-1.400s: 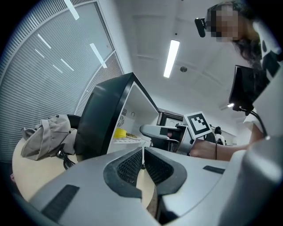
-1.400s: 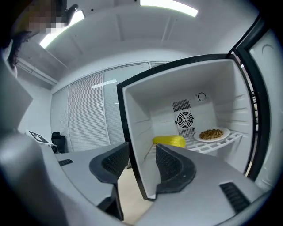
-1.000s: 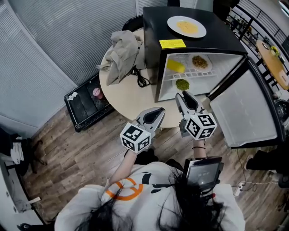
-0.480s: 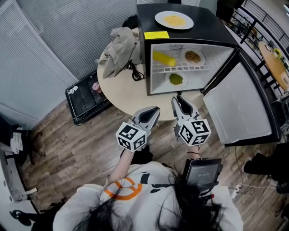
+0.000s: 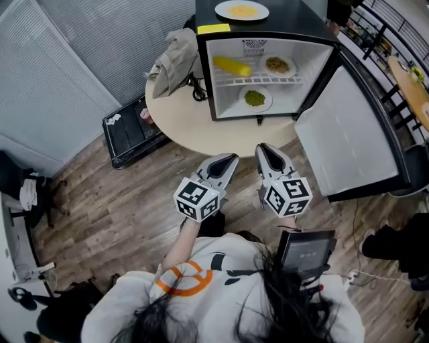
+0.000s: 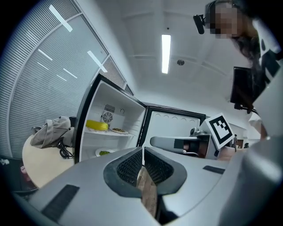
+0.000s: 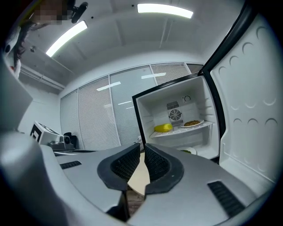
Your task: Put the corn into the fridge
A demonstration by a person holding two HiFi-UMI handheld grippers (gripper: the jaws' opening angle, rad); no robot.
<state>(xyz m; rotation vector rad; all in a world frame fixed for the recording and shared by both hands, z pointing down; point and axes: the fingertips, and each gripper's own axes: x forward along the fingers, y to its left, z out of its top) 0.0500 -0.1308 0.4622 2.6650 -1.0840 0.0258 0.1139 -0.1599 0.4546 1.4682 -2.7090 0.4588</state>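
Two handheld grippers hang side by side over the wood-plank floor (image 5: 100, 214), both well short of the round beige table (image 5: 194, 130). Up on that table stands the small black fridge (image 5: 301, 20), its white-lined door (image 5: 348, 134) swung wide open to the right. And there is the yellow corn cob (image 5: 232, 65), lying on the left of the upper wire shelf, inside the fridge. It shares that shelf with a white plate of brown food (image 5: 277, 65), while a white plate of green food (image 5: 255, 98) sits on the fridge floor below. On the fridge's top rests a white plate of yellow food (image 5: 241, 10). The left gripper (image 5: 226, 159) has its jaws drawn together with nothing between them; only floor shows past the pads. The right gripper (image 5: 265, 149) is closing, its jaws down to a thin slit and empty too. Both point toward the open fridge. A crumpled grey cloth (image 5: 173, 57) and a black cable (image 5: 196, 87) lie on the table left of the fridge, and a black crate (image 5: 131, 130) sits on the floor beside the table.
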